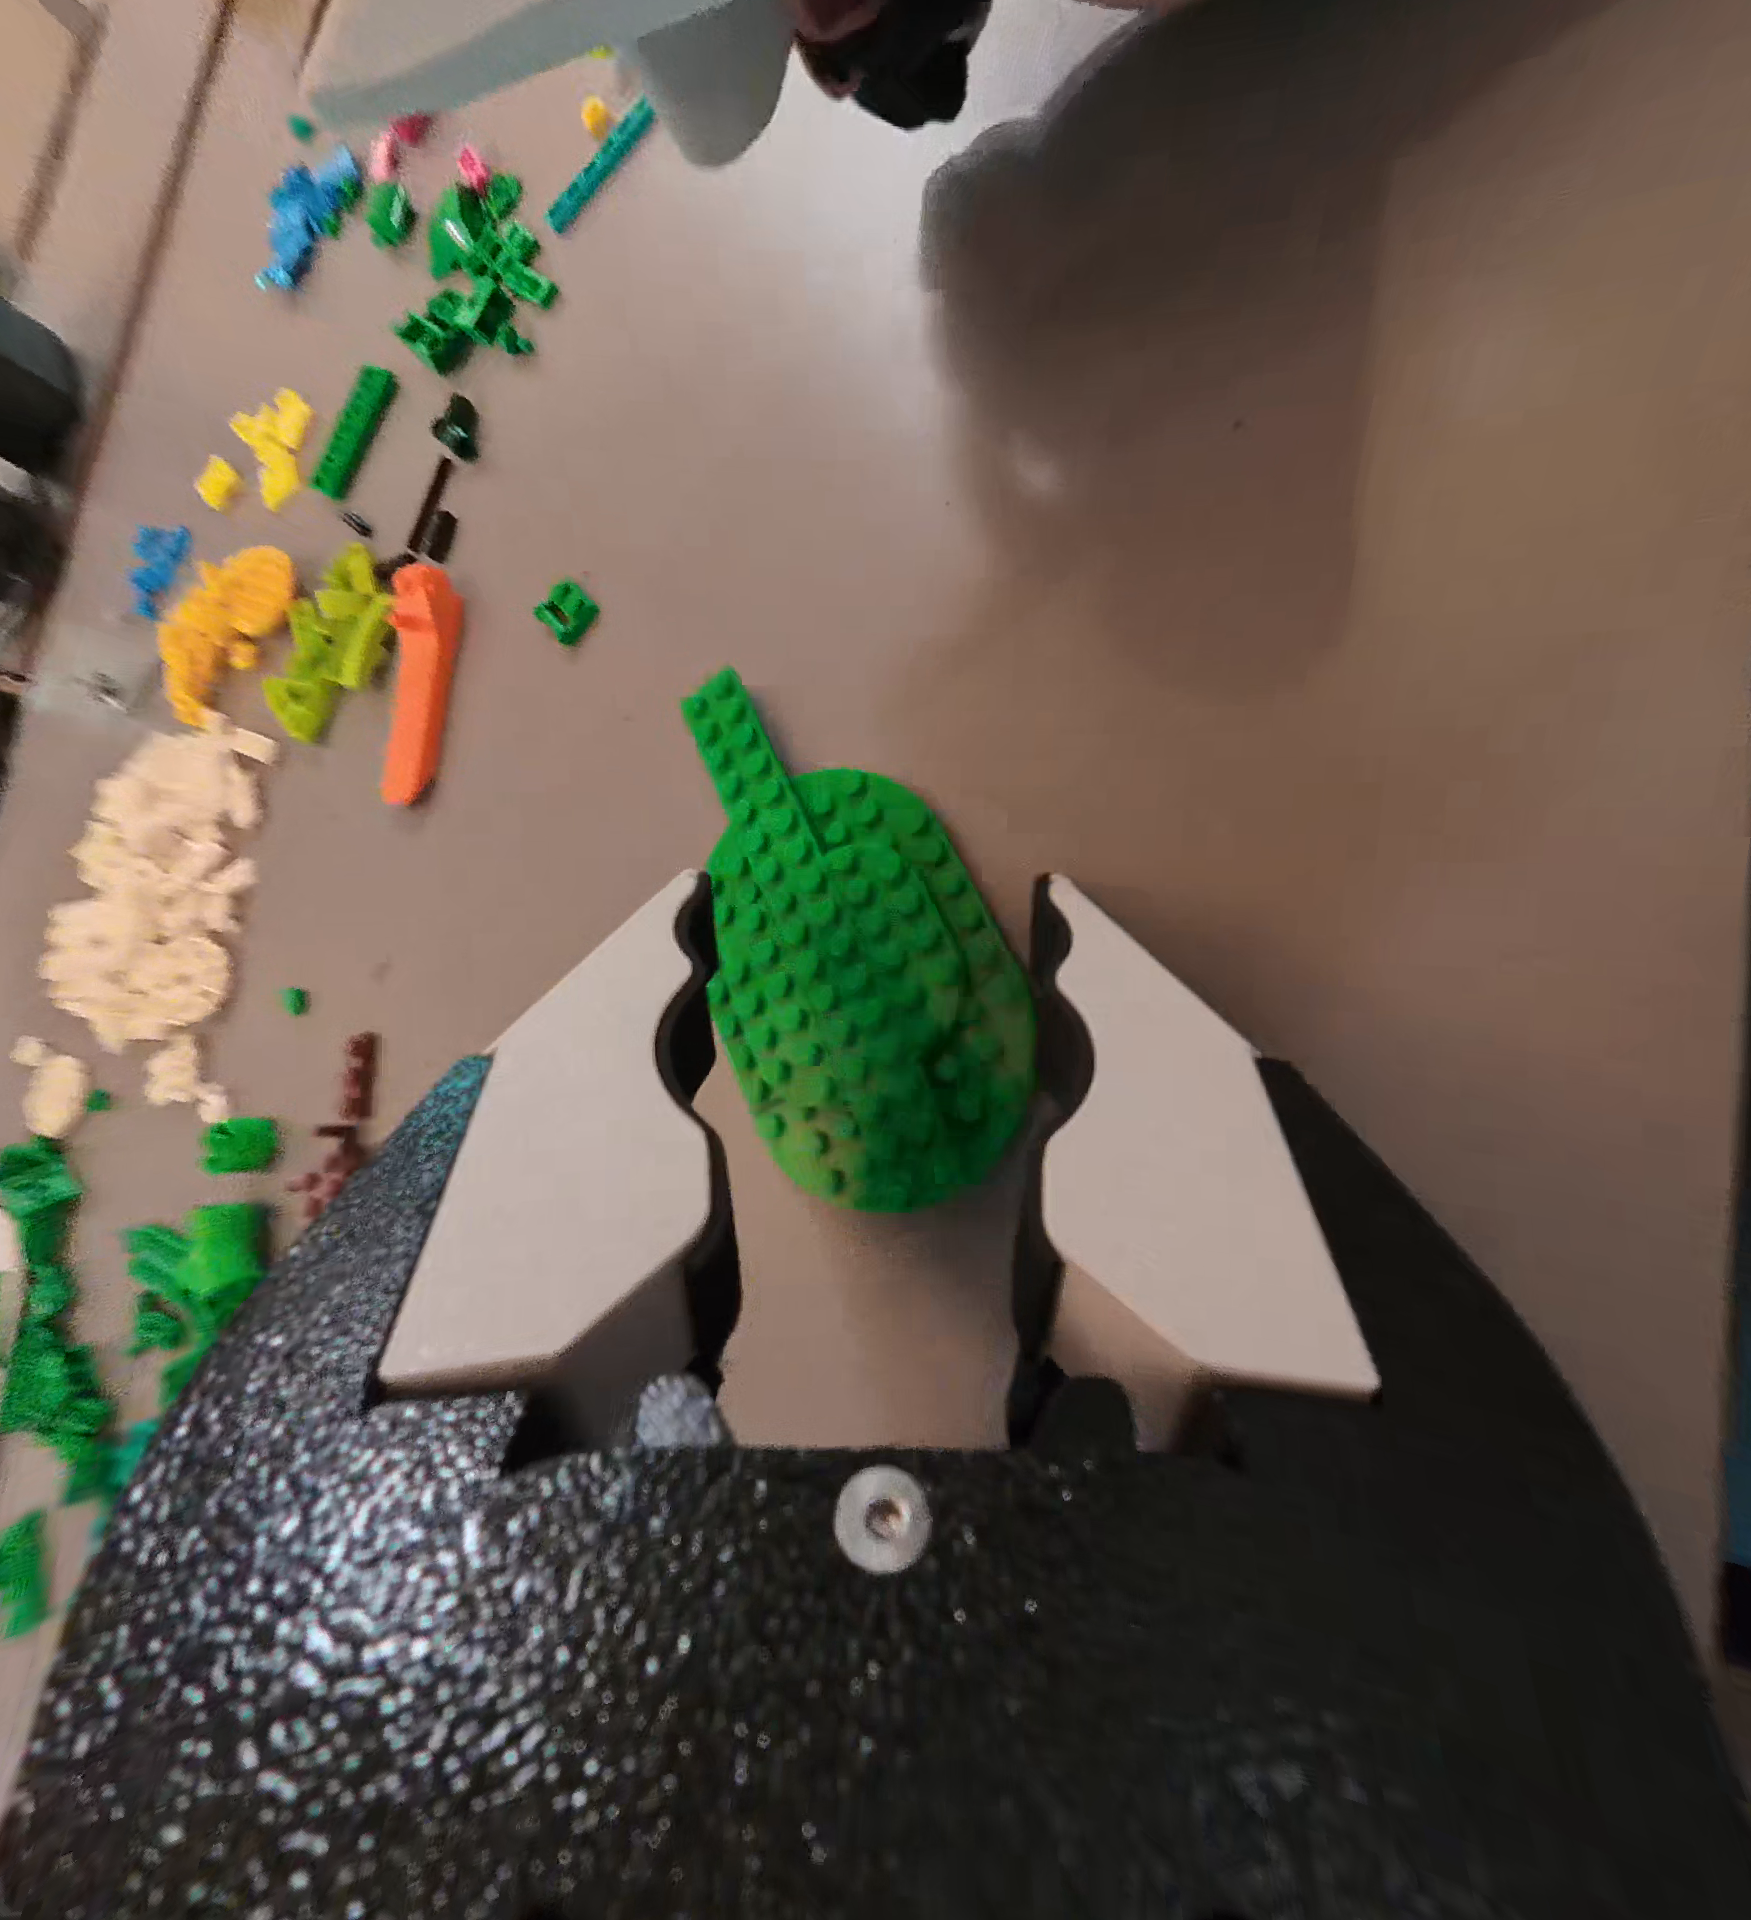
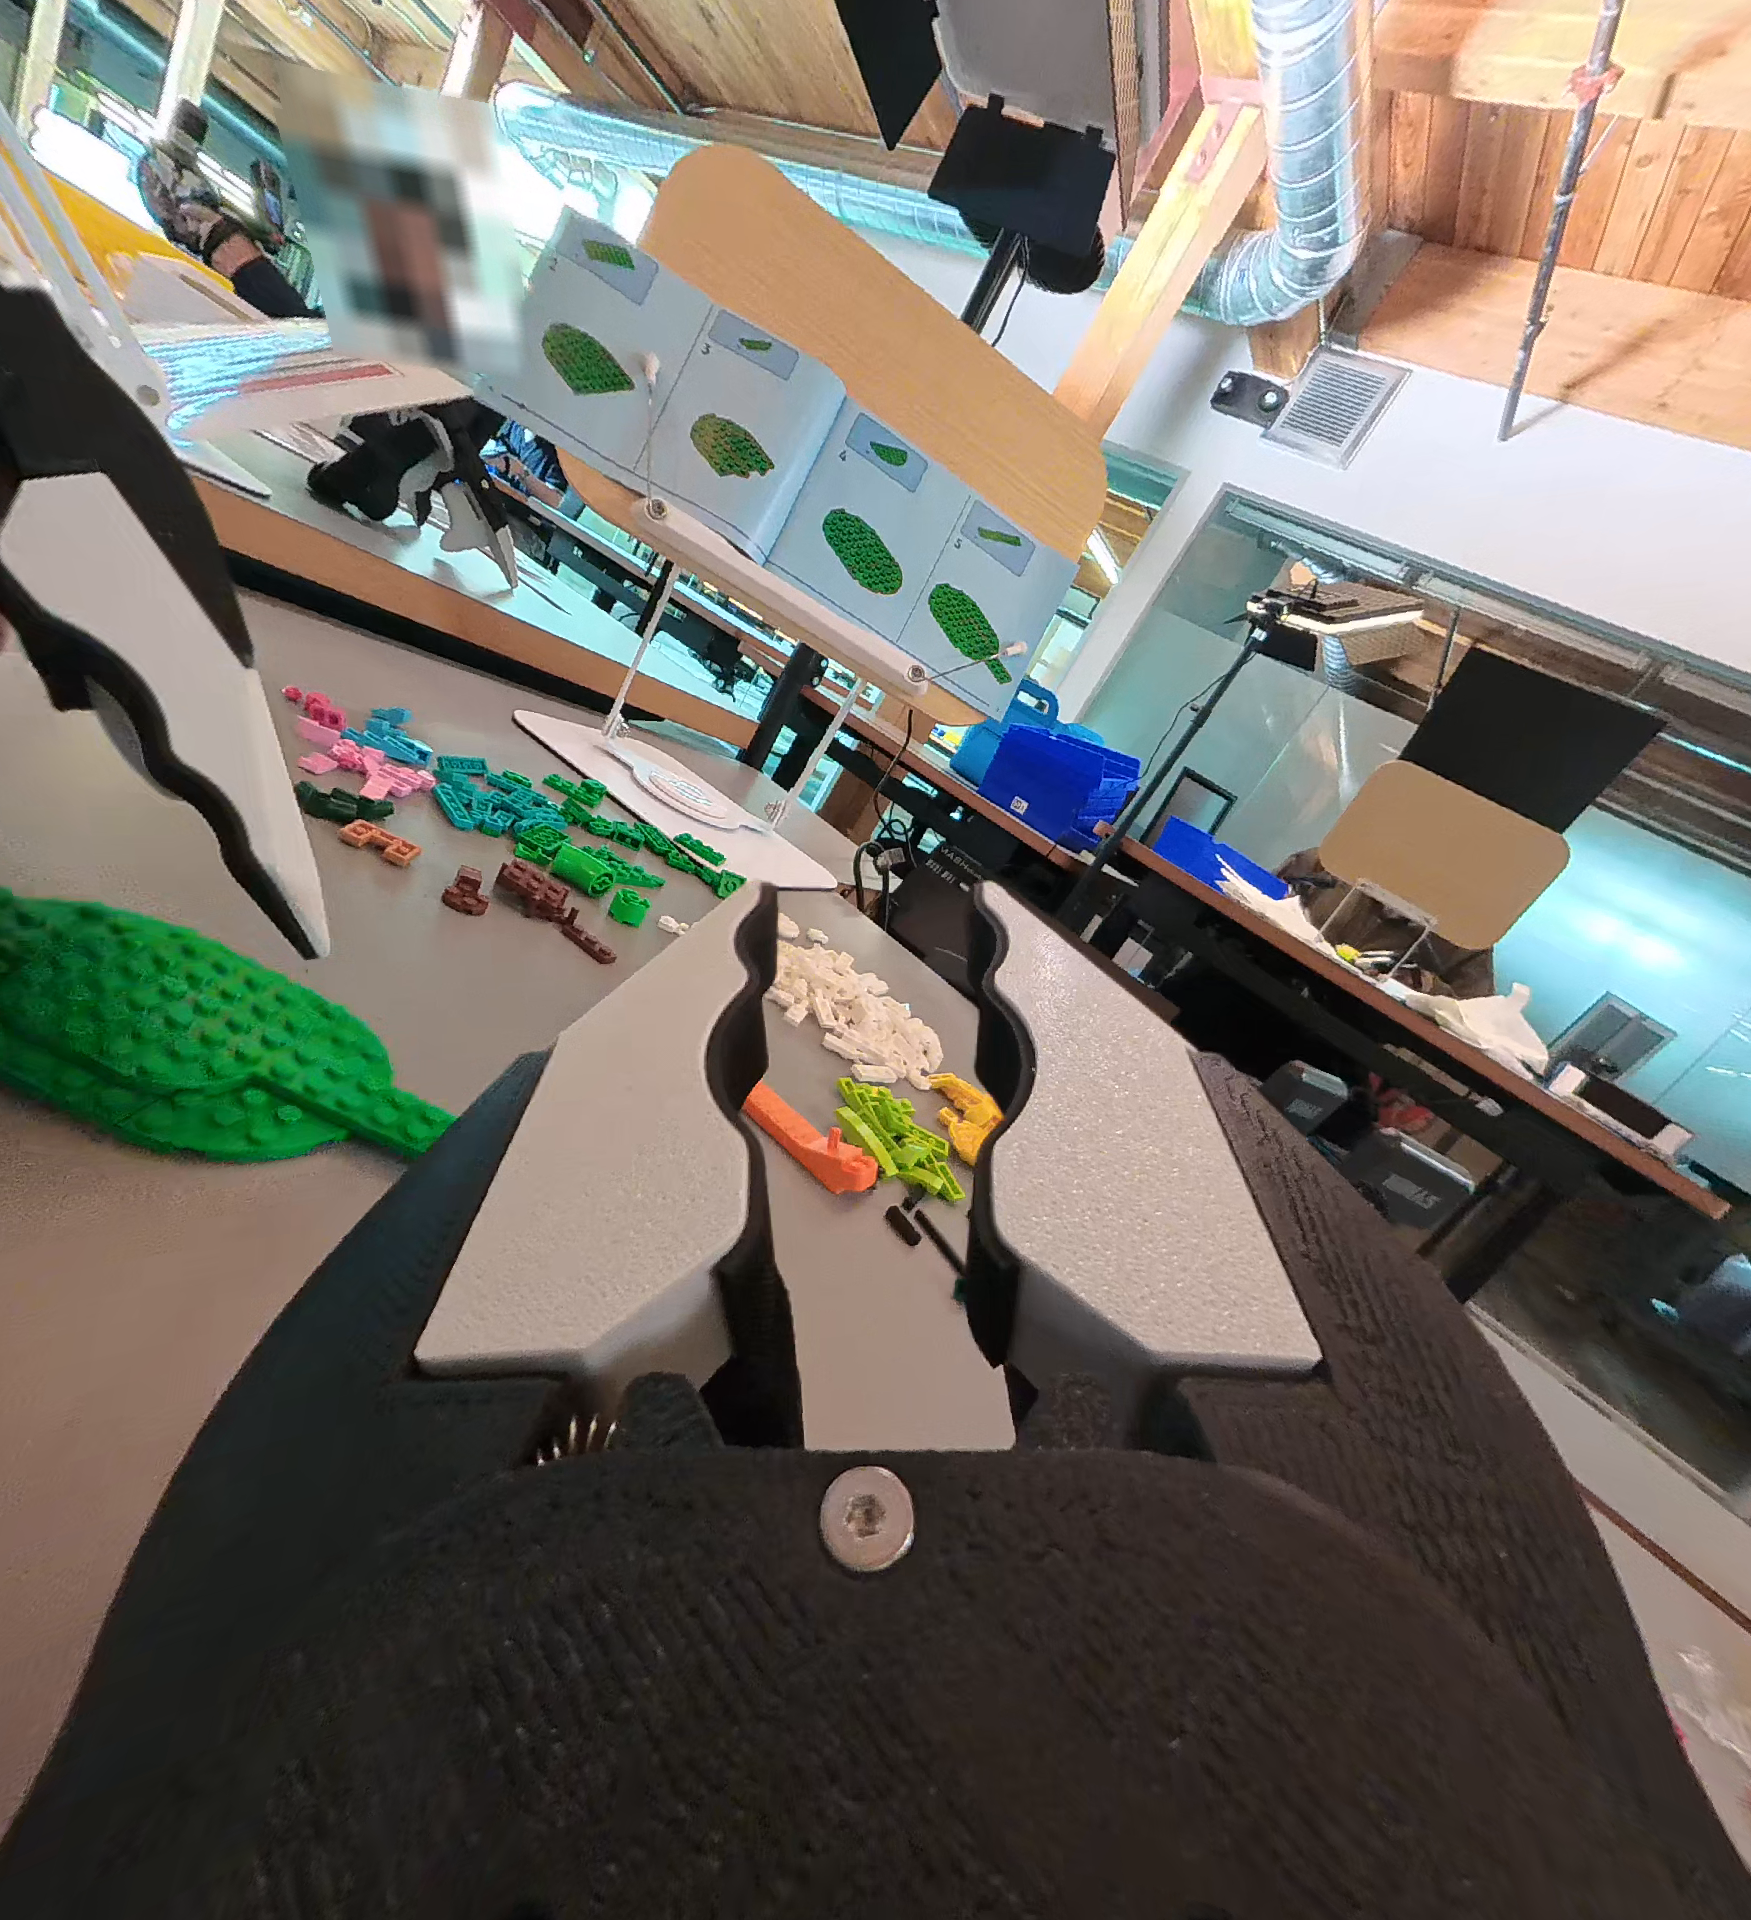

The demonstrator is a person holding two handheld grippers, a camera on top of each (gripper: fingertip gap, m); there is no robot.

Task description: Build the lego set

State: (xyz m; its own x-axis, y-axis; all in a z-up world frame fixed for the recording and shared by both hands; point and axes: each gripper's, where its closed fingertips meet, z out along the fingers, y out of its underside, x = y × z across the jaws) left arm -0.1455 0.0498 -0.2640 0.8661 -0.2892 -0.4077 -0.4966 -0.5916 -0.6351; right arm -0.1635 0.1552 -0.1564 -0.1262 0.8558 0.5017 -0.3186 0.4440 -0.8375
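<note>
A green studded oval plate of toy bricks (image 1: 866,997), with a narrow green strip jutting from its far end, is seen lying flat on the grey worktop (image 1: 1266,727), straddled by the spread left tool (image 1: 871,883); a gap is visible beside the right finger, while contact at the left finger cannot be told. The right tool (image 2: 876,904) is held released and bare above the worktop, framing a heap of small white bricks (image 2: 866,1013) and an orange wedge-shaped piece (image 2: 809,1138). Sorted coloured bricks are spread beyond.
</note>
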